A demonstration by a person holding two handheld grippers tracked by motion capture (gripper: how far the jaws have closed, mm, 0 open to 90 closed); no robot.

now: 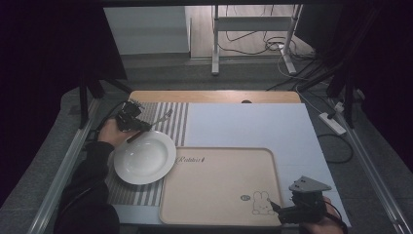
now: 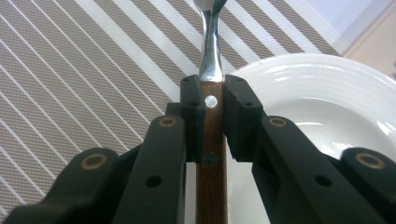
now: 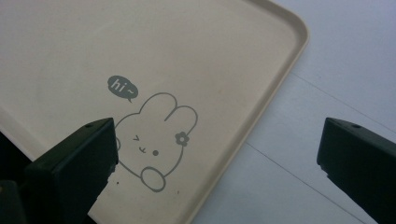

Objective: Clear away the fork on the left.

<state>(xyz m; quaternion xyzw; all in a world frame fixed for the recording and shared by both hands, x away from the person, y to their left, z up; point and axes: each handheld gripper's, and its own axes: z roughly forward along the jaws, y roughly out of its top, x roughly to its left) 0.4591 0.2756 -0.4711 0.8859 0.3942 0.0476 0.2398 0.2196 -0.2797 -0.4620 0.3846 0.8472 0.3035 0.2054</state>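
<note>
fork (image 2: pixel 211 70) between left gripper (image 2: pixel 214 100) jaws

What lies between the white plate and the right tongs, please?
The beige tray, bare apart from its printed rabbit, fills the stretch between the white plate and the right tongs in the high view.

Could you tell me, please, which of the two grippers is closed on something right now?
The left gripper, over the striped placemat: its jaws clamp the fork by its wooden handle. The right gripper hovers open over the tray, nothing between its jaws.

Recording lab: dark curtains (image 1: pixel 44 48), floor cables (image 1: pixel 272 46).
</note>
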